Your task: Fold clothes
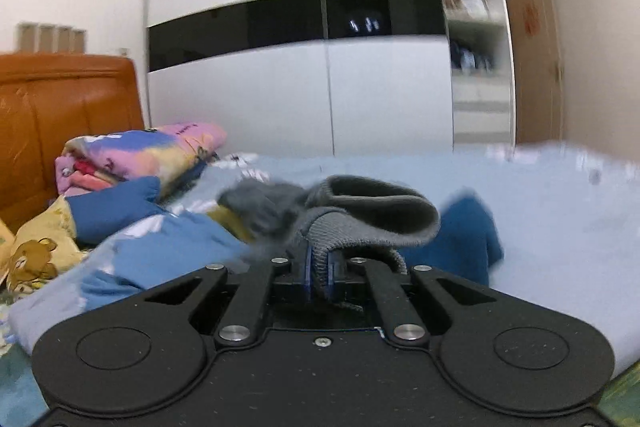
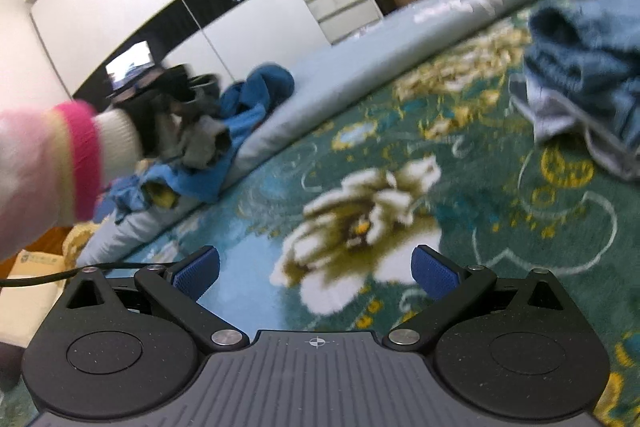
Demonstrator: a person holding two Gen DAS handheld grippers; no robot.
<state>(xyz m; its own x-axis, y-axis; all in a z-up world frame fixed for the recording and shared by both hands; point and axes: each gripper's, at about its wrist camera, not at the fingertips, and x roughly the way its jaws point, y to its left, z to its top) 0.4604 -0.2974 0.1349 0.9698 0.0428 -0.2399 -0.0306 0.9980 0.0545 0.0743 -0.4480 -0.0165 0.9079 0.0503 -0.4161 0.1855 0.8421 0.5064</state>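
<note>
My left gripper [image 1: 319, 273] is shut on a grey knit garment [image 1: 360, 215], pinching its ribbed edge between the blue pads; the cloth loops up and forward above the bed. In the right wrist view the same grey garment [image 2: 202, 143] hangs from the left gripper at the far left, beside a pink-cuffed sleeve [image 2: 76, 159]. My right gripper [image 2: 316, 273] is open and empty, its blue pads [image 2: 198, 273] wide apart above the green flowered bedspread [image 2: 360, 219]. A dark blue garment [image 1: 468, 239] lies just behind the grey one, and also shows in the right wrist view [image 2: 260, 87].
A folded light blue quilt [image 2: 360, 67] runs across the bed. A pile of blue-grey clothes [image 2: 588, 67] lies at the right. Coloured bedding [image 1: 140, 155] is stacked by the orange headboard [image 1: 60, 107]. A white wardrobe [image 1: 300, 67] and shelves stand behind.
</note>
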